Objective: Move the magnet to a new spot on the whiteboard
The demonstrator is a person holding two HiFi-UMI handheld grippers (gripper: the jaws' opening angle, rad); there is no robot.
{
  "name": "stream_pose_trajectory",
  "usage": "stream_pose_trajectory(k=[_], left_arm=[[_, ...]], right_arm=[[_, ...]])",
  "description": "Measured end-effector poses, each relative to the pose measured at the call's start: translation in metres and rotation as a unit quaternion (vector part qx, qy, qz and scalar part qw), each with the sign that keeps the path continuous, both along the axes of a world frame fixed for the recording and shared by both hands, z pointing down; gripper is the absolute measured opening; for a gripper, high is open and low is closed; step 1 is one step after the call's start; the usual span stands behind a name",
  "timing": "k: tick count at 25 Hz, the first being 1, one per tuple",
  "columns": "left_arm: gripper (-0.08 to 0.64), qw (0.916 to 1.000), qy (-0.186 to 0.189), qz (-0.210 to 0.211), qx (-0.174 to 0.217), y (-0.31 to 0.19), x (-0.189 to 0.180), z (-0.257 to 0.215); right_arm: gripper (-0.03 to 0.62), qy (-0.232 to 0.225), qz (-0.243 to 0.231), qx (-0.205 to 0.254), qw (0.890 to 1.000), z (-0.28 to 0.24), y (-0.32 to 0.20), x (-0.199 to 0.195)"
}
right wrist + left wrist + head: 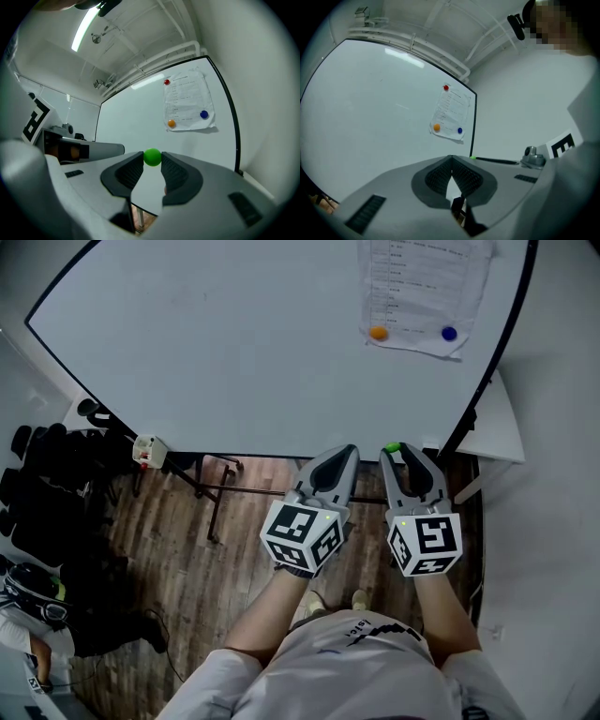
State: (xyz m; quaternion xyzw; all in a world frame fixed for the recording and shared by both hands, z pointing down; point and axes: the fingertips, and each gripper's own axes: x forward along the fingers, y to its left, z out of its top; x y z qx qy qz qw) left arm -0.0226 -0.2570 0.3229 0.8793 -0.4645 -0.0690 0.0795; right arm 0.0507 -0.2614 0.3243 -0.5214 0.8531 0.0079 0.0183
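1. The green magnet is off its place on the whiteboard and sits pinched at the very tips of the right gripper. The jaws are clamped on it from both sides, and the ball stands a little proud of the tips.
2. In the head view the magnet shows at the whiteboard's lower edge, close to its lower right corner. Whether it touches the board there cannot be told.
3. The left gripper is just beside the right one, also at the whiteboard's lower edge and a little further from that corner. Its jaws are pressed together tip to tip, with nothing between them.
4. Each gripper is held in one of the person's hands, with its marker cube facing the head camera.
5. A printed sheet of paper hangs in the whiteboard's right part, well above the grippers.
6. An orange magnet pins the sheet's lower left corner to the whiteboard, and a blue magnet pins its lower right corner.
7. A red magnet holds the sheet near its top left corner.
8. The rest of the whiteboard's surface is plain white, inside a thin black frame.
9. Below the whiteboard lies a wooden floor, where the dark legs of a stand show under the lower edge.
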Motion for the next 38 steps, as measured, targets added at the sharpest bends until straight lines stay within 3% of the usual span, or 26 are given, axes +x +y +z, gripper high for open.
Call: stream_pose_trajectory(k=[38], left_arm=[[0.009, 0.9998, -0.011, 0.005, -0.015, -0.078, 0.011, 0.036]], right_arm=[[0.124, 0.0, 0.055, -0.05, 0.997, 0.048, -0.117, 0.042]])
